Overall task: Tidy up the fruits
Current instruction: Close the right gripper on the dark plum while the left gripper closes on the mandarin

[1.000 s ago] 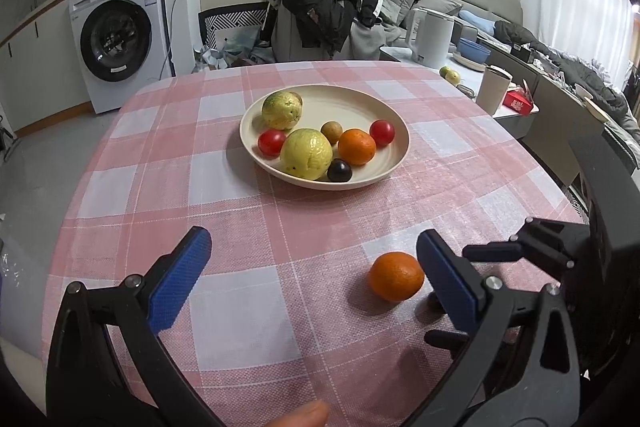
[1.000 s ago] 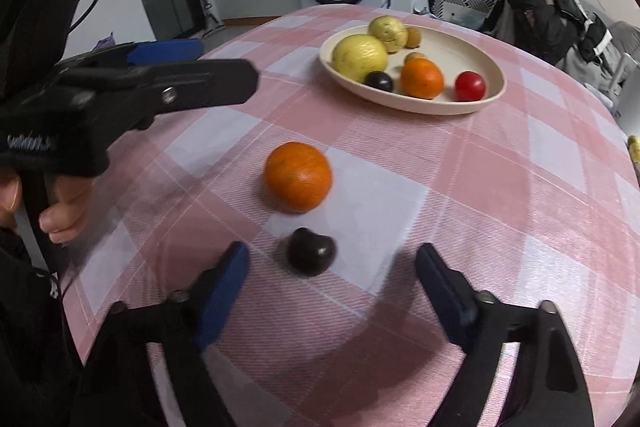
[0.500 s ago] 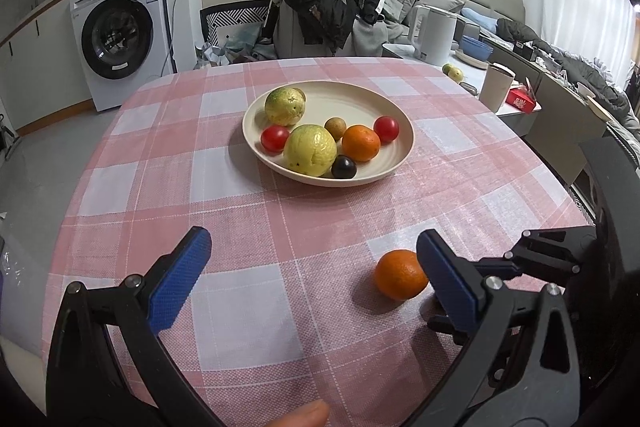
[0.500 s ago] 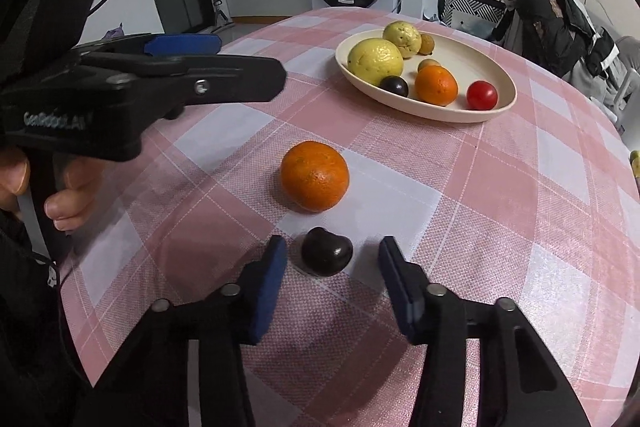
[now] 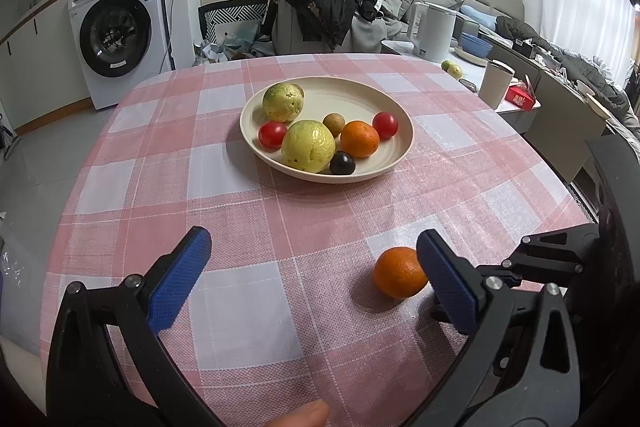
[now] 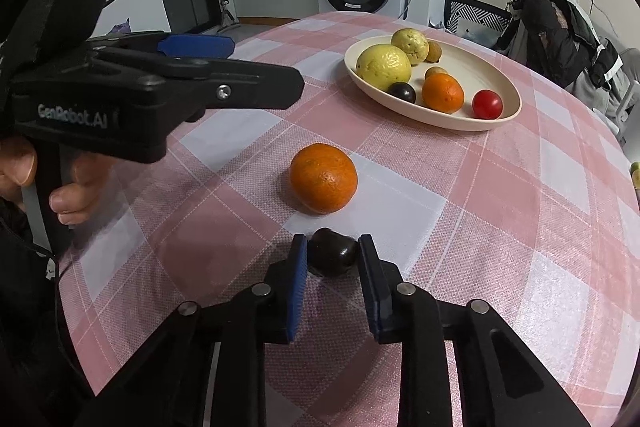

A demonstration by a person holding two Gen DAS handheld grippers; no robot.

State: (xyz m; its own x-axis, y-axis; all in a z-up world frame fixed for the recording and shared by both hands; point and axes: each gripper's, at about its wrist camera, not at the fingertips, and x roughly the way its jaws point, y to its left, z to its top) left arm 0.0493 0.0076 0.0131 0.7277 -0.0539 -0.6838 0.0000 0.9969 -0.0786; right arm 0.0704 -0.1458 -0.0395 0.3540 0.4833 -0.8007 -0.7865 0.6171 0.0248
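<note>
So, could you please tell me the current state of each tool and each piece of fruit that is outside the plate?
Right tool: closed around the dark plum, pads at its sides.
Dark plum: on the tablecloth, not lifted.
Left tool: open, empty, above the cloth.
Loose orange: resting free on the tablecloth, untouched.
Plate: upright, holding seven fruits.

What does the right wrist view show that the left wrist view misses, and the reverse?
Only the right wrist view shows the dark plum on the cloth, with the right gripper shut on it. Only the left wrist view shows the kettle and cup beyond the table, and the left gripper open. Both show the loose orange and the plate of fruit.
</note>
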